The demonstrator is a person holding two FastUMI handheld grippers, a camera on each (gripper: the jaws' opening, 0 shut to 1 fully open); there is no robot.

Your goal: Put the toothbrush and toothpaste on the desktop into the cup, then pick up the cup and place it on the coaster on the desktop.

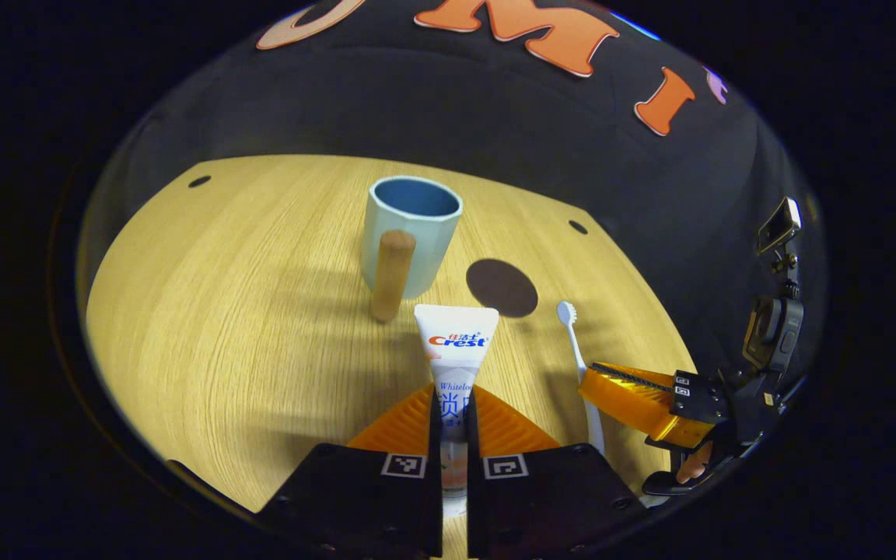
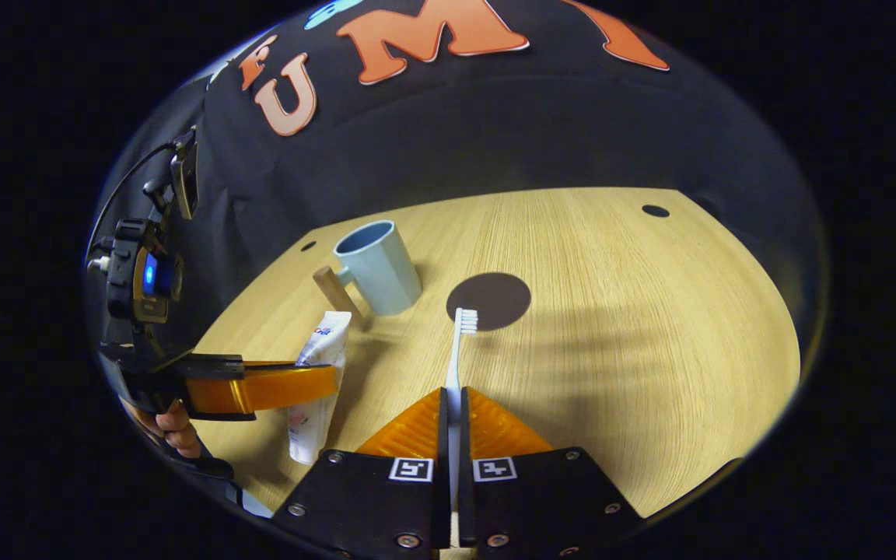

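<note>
In the left gripper view, the left tongs [image 1: 452, 404] pinch the tube of toothpaste [image 1: 456, 350] between both fingers, with its flat crimped end pointing ahead toward the cup [image 1: 411, 233]. The cup stands upright on the wooden surface [image 1: 222, 327], pale blue outside and darker blue inside, its wooden handle [image 1: 392, 274] facing the camera. Just right of the cup lies the coaster [image 1: 502, 288], a dark round disc flat on the surface. Farther right, the right tongs [image 1: 596, 381] reach in from the side and close on the white toothbrush [image 1: 572, 334], whose bristle head points toward the coaster.

In the right gripper view, the right tongs [image 2: 452, 412] are pressed on the toothbrush [image 2: 460, 342] handle, and the brush head sits at the near edge of the coaster [image 2: 488, 300]. The cup [image 2: 379, 266] stands to the left of the coaster, its handle [image 2: 334, 289] turned left. At the left, the left tongs [image 2: 323, 386] clamp the toothpaste [image 2: 316, 389], with a person's fingers [image 2: 176, 432] visible behind them. Whether either item is lifted clear of the surface [image 2: 611, 327] cannot be told.
</note>
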